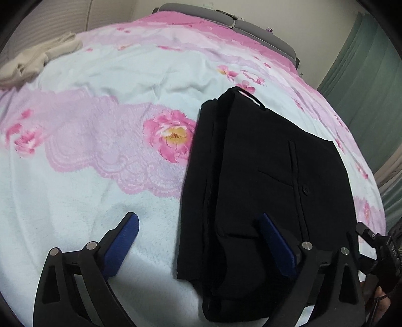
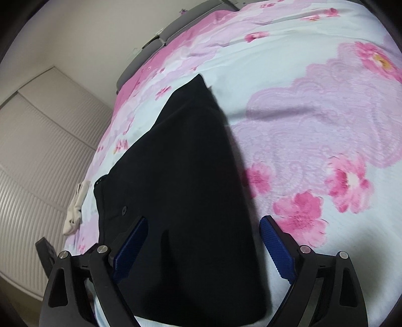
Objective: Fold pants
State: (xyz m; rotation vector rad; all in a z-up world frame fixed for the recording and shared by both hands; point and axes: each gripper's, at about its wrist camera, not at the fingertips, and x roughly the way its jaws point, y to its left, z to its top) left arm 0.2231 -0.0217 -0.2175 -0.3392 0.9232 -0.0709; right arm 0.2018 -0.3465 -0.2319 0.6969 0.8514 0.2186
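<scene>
Black pants (image 1: 263, 176) lie folded into a compact stack on the flowered bed cover (image 1: 100, 138), with a pocket button showing on top. My left gripper (image 1: 198, 218) is open and empty, just above the stack's near left edge. In the right wrist view the pants (image 2: 186, 176) stretch away from me. My right gripper (image 2: 203, 221) is open and empty, its jaws straddling the near end of the stack. The right gripper's black body shows at the lower right of the left wrist view (image 1: 377, 241).
A crumpled beige garment (image 1: 32, 63) lies at the far left of the bed; it also shows in the right wrist view (image 2: 75, 208). A grey headboard (image 1: 226, 17), a white slatted wardrobe (image 2: 37, 151) and a green curtain (image 1: 364, 75) border the bed.
</scene>
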